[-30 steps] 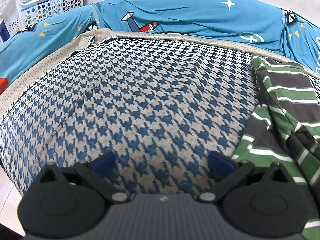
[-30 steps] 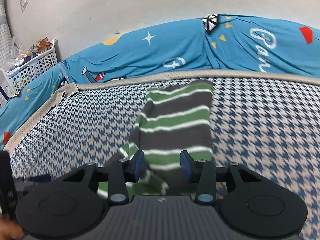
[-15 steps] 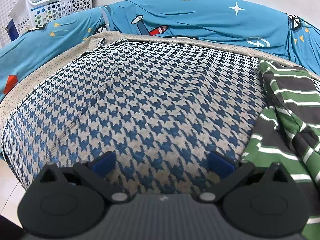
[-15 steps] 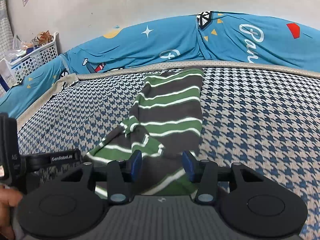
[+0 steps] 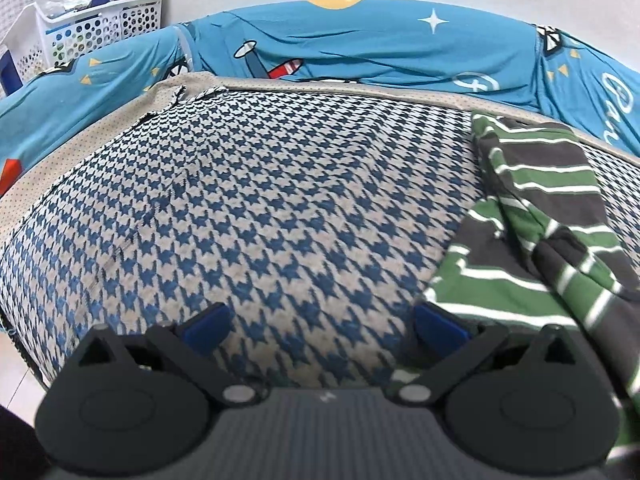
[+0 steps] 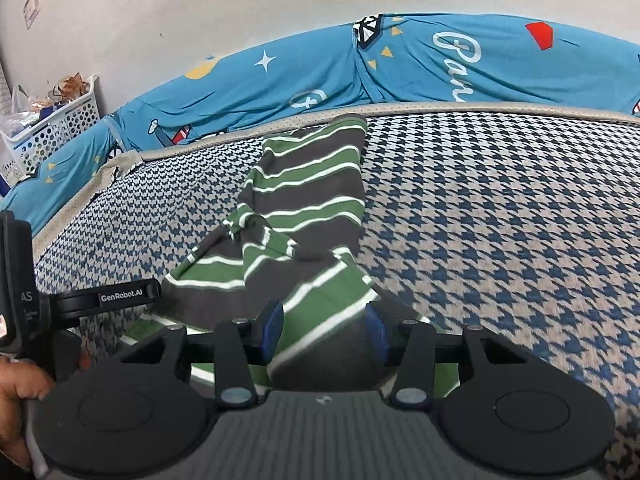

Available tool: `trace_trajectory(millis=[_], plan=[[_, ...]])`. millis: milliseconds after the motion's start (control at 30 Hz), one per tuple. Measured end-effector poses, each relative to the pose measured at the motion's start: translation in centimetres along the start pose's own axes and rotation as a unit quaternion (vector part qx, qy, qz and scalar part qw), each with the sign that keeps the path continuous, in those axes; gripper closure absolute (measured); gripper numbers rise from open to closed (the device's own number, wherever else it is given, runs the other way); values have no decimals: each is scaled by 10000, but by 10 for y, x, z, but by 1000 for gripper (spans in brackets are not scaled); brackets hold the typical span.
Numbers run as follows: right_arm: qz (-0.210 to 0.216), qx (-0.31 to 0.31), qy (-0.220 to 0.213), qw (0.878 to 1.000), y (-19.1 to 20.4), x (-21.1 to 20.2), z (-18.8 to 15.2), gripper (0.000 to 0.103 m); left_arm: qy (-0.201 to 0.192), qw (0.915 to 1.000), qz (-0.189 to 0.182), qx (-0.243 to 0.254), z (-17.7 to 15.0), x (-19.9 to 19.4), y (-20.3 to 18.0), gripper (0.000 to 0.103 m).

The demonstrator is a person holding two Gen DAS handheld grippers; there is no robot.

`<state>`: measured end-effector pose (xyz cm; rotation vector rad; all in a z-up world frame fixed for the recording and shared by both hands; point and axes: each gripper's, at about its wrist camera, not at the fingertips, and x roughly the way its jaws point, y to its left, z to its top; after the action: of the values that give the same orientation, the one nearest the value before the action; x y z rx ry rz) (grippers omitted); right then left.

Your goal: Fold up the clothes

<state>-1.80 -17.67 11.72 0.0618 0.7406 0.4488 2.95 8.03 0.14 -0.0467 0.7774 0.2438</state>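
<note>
Lying lengthwise toward frame top, green-and-grey striped knit garment sits between half-open right gripper fingers, unclamped; left gripper wide open, empty, garment at its right edge.

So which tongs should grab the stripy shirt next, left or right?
Probably the right tongs: the stripy shirt already bunches between their parted fingers. The left tongs are wide open over bare checked blanket, with the shirt off beside them.

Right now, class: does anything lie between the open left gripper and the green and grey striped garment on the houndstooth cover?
Nothing visible does. The left gripper hangs open over bare blue and cream houndstooth cover; the green and grey striped garment lies just to its right, its near edge beside the right blue fingertip.
</note>
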Motion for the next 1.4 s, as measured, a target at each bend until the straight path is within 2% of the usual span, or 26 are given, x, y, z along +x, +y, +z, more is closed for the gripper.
trace_trajectory(millis=[233,433,1400], plan=[[-52,37,92,9999,-2,-2,-8,58,19,10000,-32,72,-6,-7,-4,0],[-65,138,373,9992,-2,8,-15,57,67,9999,23,87,-10,-8,-3,0],[-102,189,292,9993,-2,9,-22,54,104,9999,-20,99,-13,-6,-2,0]])
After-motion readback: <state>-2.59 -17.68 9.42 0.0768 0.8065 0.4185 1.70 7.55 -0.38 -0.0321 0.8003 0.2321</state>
